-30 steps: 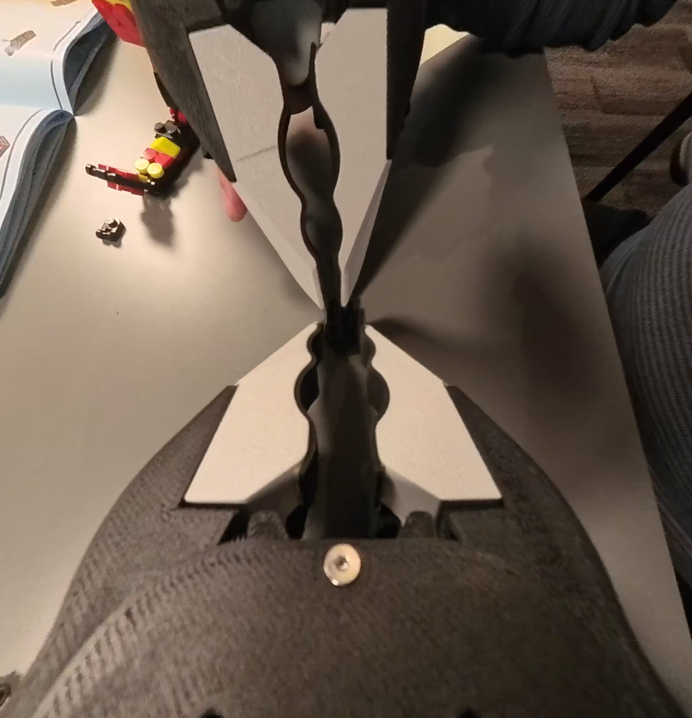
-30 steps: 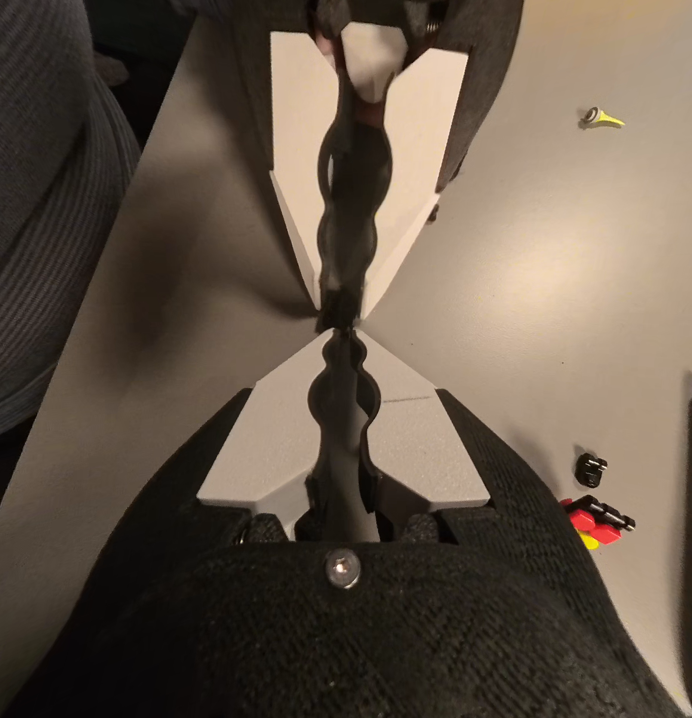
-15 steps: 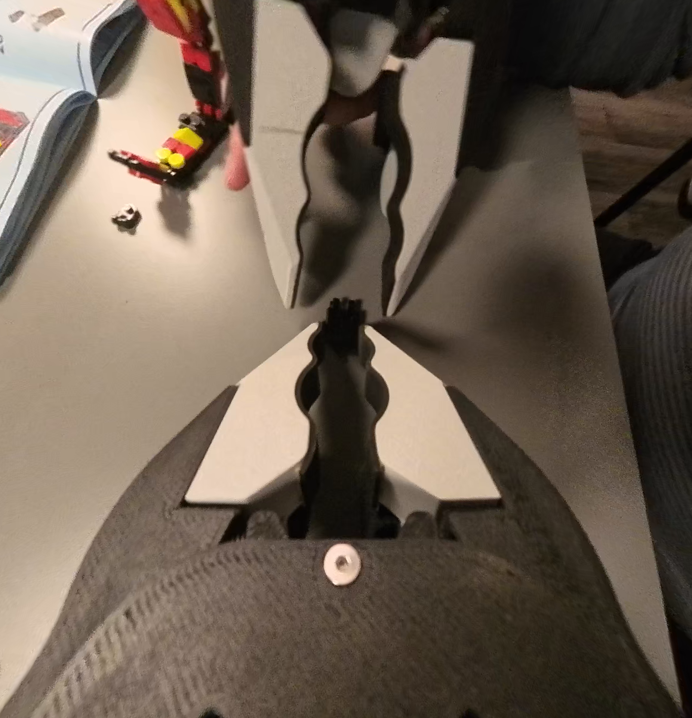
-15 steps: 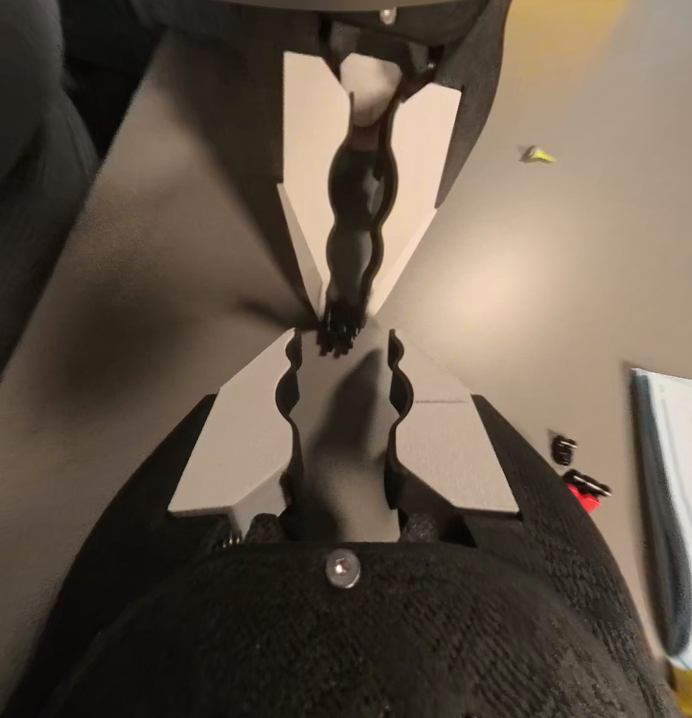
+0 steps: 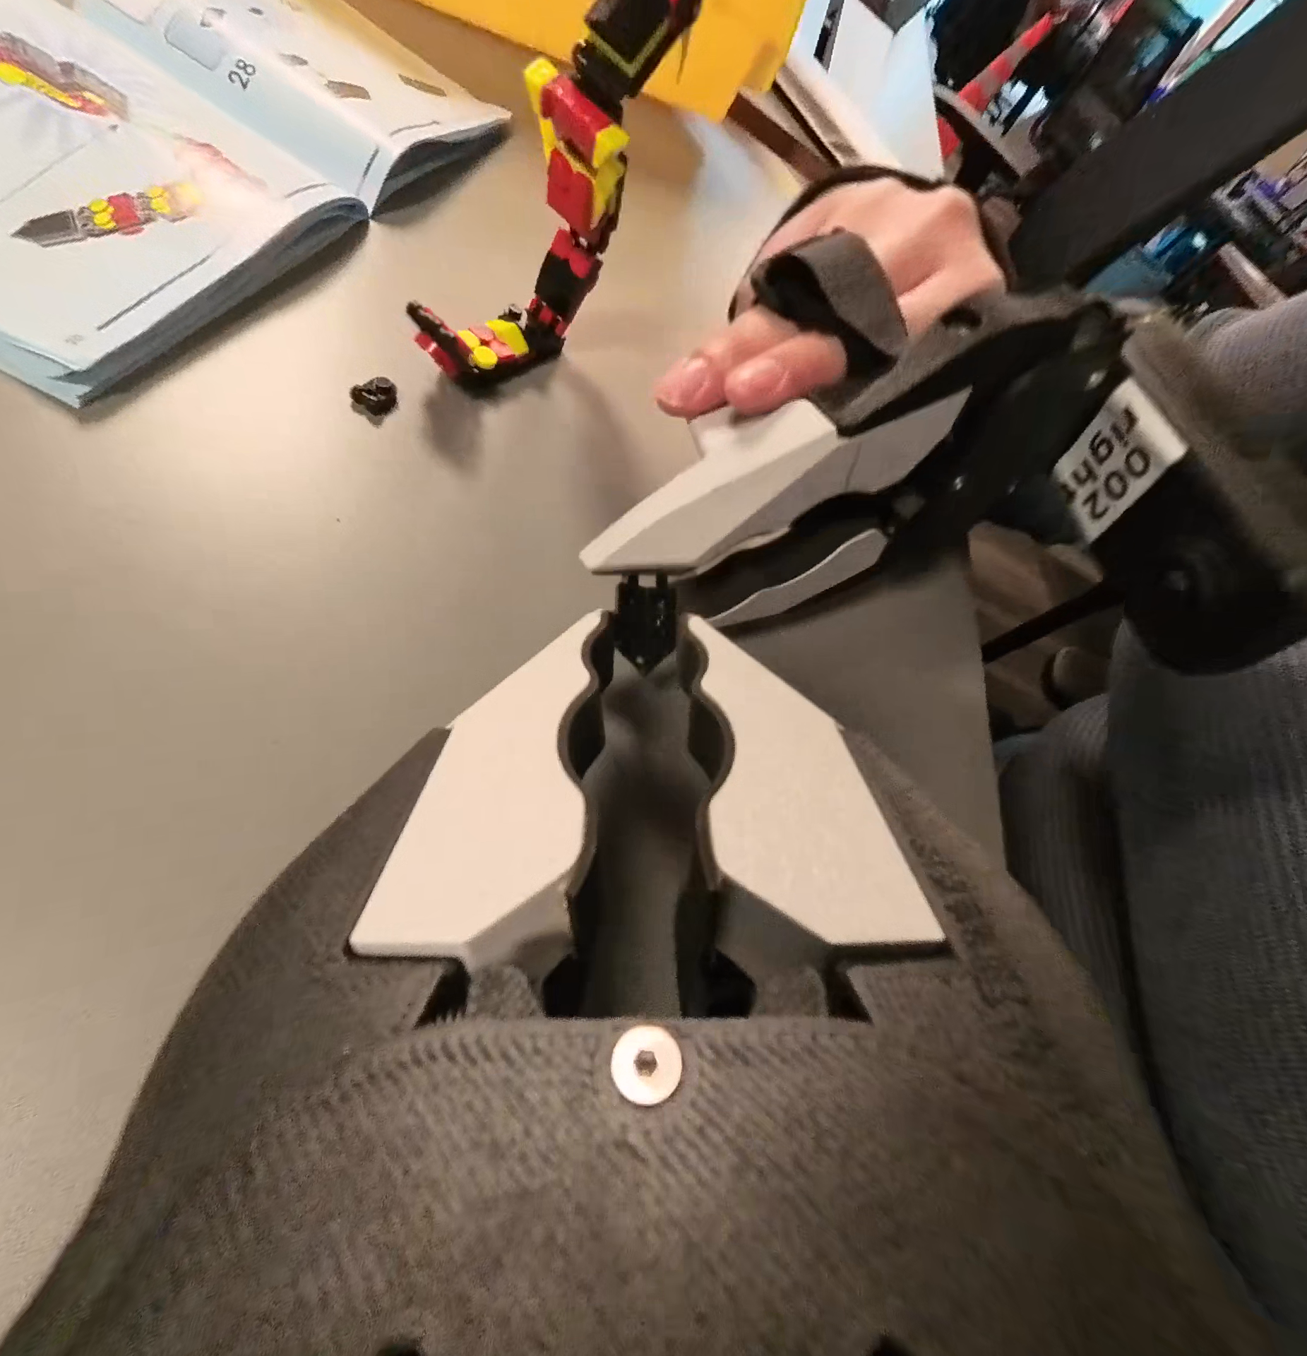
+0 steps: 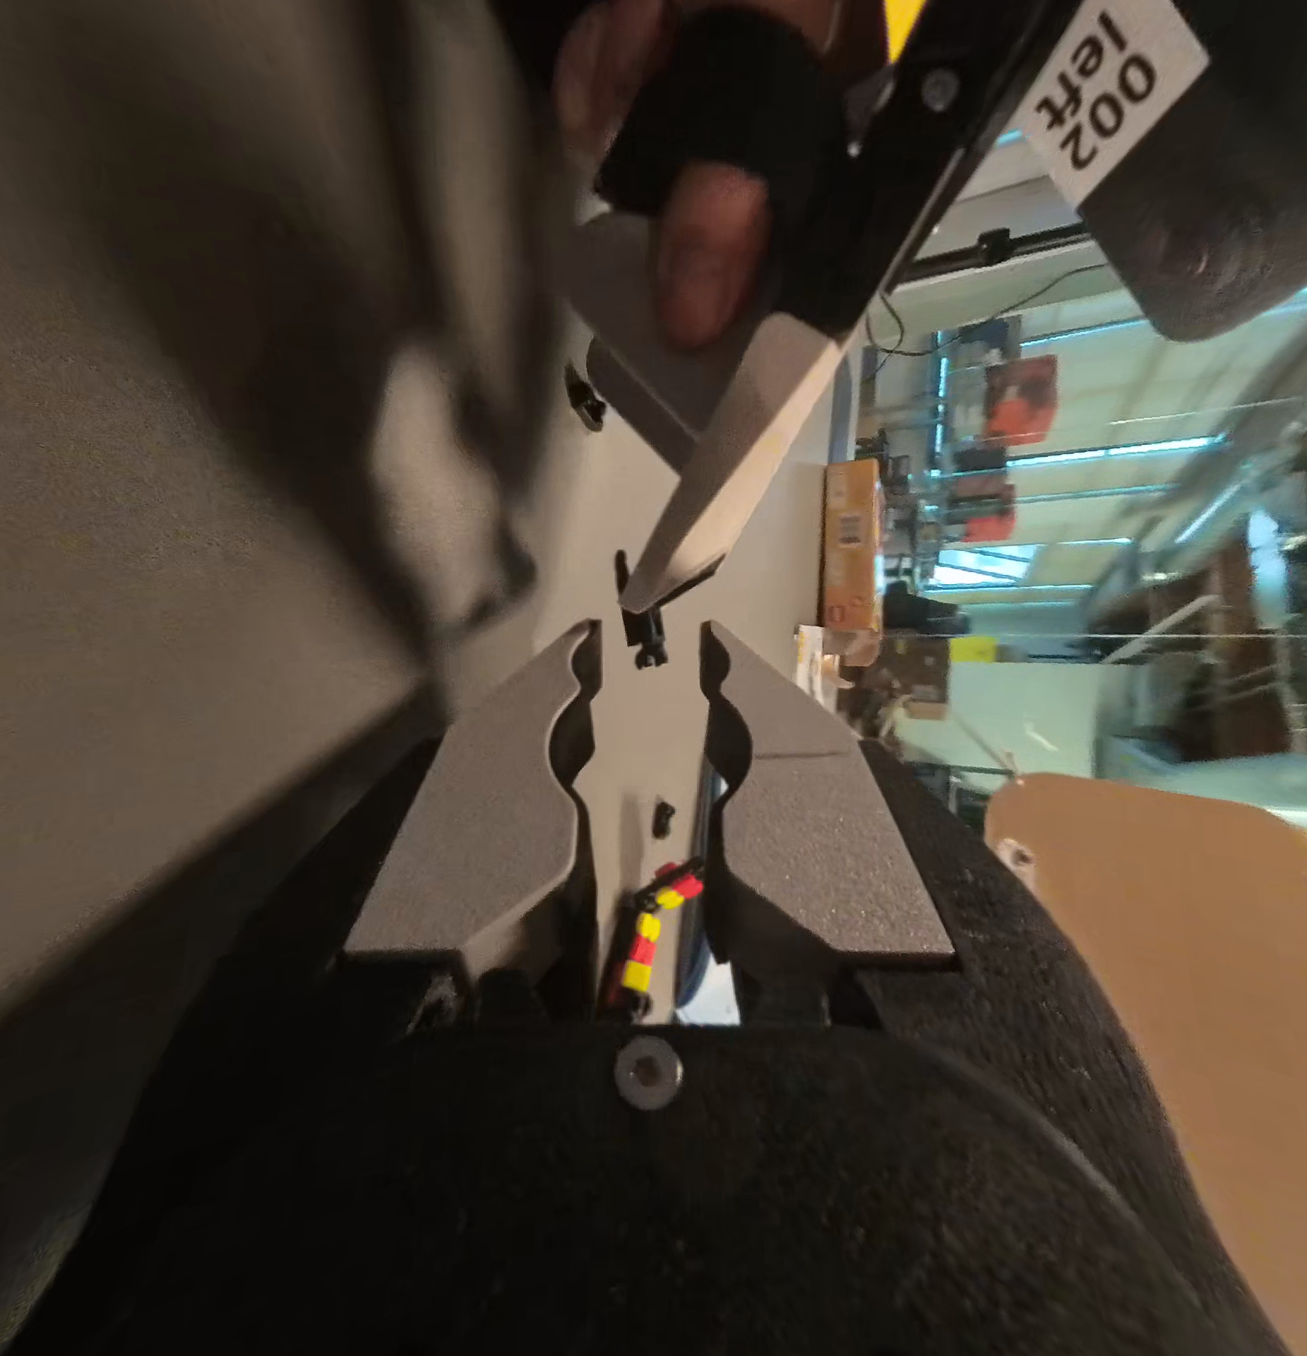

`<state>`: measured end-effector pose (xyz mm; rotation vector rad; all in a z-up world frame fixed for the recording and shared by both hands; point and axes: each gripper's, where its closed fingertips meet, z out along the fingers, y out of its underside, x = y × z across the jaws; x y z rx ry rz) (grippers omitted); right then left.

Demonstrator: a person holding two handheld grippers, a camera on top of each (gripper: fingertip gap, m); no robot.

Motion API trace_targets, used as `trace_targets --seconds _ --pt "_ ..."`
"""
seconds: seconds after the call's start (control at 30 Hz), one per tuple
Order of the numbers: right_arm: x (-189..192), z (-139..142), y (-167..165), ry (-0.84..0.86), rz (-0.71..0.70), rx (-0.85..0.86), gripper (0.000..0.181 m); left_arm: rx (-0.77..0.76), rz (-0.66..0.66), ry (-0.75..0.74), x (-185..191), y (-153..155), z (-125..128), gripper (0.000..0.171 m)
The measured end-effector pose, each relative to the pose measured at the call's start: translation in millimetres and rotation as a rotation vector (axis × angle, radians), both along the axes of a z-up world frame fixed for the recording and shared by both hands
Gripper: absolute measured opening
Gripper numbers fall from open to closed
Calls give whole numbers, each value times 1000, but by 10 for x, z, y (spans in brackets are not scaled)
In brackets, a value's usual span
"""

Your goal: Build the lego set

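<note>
My left gripper [image 5: 644, 640] is shut on a small black lego piece [image 5: 641, 609], held above the table [image 5: 195, 660]. My right gripper [image 6: 654, 632] is open and rolled on its side, and the same black piece [image 6: 644, 637] sits in the gap between its fingertips without clear contact. In the left wrist view the right gripper [image 5: 657, 591] comes in from the right, with a hand on it. A red, yellow and black lego model [image 5: 577, 198] stands on the table at the back. It also shows in the right wrist view [image 6: 646, 939].
An open instruction booklet [image 5: 159, 183] lies at the far left. A loose black piece [image 5: 375, 392] lies near the model's foot. A yellow box [image 5: 709, 66] stands behind the model. The table edge and a person's grey-clad leg [image 5: 1186, 880] are on the right. Left and right tips are no more than a few centimetres apart.
The right gripper opened off the black piece, then rolled onto its side while staying around it. The left gripper kept hold of the piece and tilted up, so the model shows.
</note>
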<state>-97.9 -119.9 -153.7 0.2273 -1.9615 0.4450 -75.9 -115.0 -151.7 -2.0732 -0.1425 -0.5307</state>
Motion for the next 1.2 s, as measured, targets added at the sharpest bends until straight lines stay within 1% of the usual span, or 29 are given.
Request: trace_targets --seconds 0.2,0.27,0.37,0.4,0.47,0.53,0.63,0.7,0.77,0.87,0.97,1.03,1.07,1.13,1.2 --pt "-57 -20 8 77 -25 83 7 14 2 -50 13 11 28 16" --pt "-54 -35 9 60 -29 83 5 11 -2 -37 21 11 21 15" --pt "-23 -39 5 -5 -20 20 4 24 -24 18 51 12 32 16" --pt "-20 -41 12 -22 -19 5 4 33 -39 46 72 8 38 20" --pt "-32 -72 54 -67 -34 -29 4 53 -63 140 98 2 47 34" --pt "-23 -95 78 -118 -33 -85 4 74 -71 305 73 -13 41 44" --pt "7 -94 72 -182 -19 -161 4 118 -98 594 48 -24 26 47" --pt "30 -91 46 -216 -5 -199 4 142 -134 714 93 -20 13 44" --pt "56 -92 24 -244 8 -221 4 162 -169 794 142 -16 -1 37" --pt "80 -91 4 -269 20 -239 4 134 -186 859 133 -8 -69 28" --pt "105 -113 -21 -284 30 -237 4 130 -159 902 67 3 -58 10" --pt "111 -120 -37 -295 29 -243 4 128 -175 913 71 -10 -61 9" --pt "115 -118 -45 -305 30 -251 3 136 -179 942 69 -13 -53 6" --pt "110 -118 -50 -320 15 -261 3 131 -188 1032 56 -17 -49 5" --pt "104 -142 -47 -325 -6 -243 3 108 -198 1087 48 -21 -71 5"
